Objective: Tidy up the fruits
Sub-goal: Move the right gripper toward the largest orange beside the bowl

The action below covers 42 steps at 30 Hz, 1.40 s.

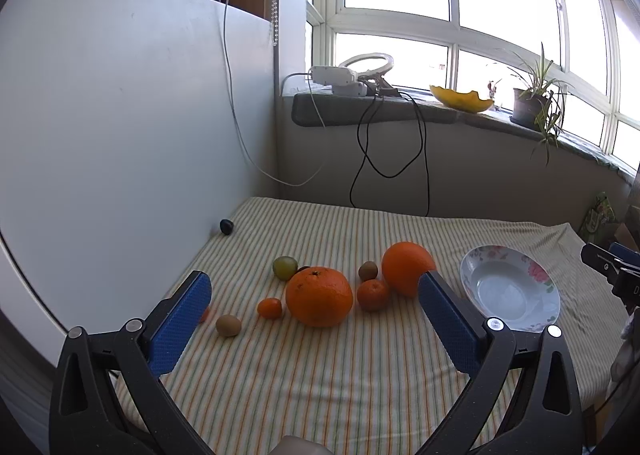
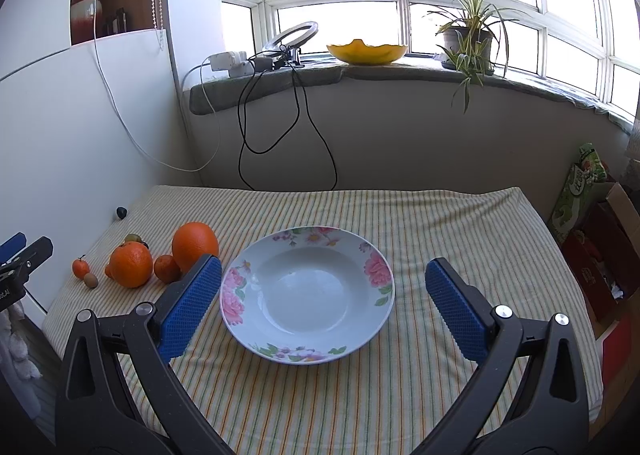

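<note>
Several fruits lie on the striped tablecloth: a big orange (image 1: 319, 296) (image 2: 131, 265), a taller orange (image 1: 407, 267) (image 2: 195, 240), two small tangerines (image 1: 270, 308) (image 1: 373, 294), two kiwis (image 1: 228, 325) (image 1: 367, 270) and a green fruit (image 1: 285, 267). An empty white floral plate (image 1: 538, 275) (image 2: 376, 267) sits to their right. My left gripper (image 1: 316, 295) is open and empty, above the table facing the fruits. My right gripper (image 2: 323, 279) is open and empty, facing the plate.
A white panel (image 1: 120, 115) walls the table's left side, with a small dark object (image 1: 226, 226) at its base. Cables (image 2: 280, 123) hang from the windowsill behind. Boxes and a green packet (image 2: 576, 191) stand off the table's right edge.
</note>
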Tool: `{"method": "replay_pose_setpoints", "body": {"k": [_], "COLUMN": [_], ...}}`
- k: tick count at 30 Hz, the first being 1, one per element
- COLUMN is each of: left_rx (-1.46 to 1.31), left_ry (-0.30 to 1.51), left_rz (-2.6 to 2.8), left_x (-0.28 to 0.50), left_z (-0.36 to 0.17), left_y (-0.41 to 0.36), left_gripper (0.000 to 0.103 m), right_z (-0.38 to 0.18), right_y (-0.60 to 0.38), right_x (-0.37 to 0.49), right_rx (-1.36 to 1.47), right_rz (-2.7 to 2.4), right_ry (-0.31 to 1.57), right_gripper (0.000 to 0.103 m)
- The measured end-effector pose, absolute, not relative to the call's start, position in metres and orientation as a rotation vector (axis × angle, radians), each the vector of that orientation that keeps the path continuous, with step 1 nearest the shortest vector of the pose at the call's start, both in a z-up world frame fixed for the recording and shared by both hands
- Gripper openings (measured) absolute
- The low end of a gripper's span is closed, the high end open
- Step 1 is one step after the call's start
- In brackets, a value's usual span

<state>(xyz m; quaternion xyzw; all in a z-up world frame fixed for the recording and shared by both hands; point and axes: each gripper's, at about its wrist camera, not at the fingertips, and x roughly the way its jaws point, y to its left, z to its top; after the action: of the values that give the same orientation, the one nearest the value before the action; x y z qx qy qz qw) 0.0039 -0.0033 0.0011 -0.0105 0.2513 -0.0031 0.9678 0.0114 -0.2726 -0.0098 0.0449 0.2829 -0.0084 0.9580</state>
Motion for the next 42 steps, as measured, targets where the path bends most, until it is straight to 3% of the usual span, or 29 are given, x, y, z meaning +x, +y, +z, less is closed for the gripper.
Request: {"method": "replay_pose_setpoints", "body": {"k": [23, 42], "left_rx": [-0.085, -0.105], "left_ry": [0.601, 0.627], "left_rz": [-0.026, -0.126], "left_x": [0.028, 0.051], "left_z": [-0.026, -0.036], "left_y": [0.009, -0.006], "left_gripper": [0.102, 0.101], "right_z": [-0.01, -0.023], "right_y": [-0.248, -0.207], "right_x": [0.048, 0.138], "right_rx": [0.009, 0.019], "right_rz": [0.097, 0.382], "right_ry": [0.606, 0.817], "right_gripper": [0.103, 0.103]}}
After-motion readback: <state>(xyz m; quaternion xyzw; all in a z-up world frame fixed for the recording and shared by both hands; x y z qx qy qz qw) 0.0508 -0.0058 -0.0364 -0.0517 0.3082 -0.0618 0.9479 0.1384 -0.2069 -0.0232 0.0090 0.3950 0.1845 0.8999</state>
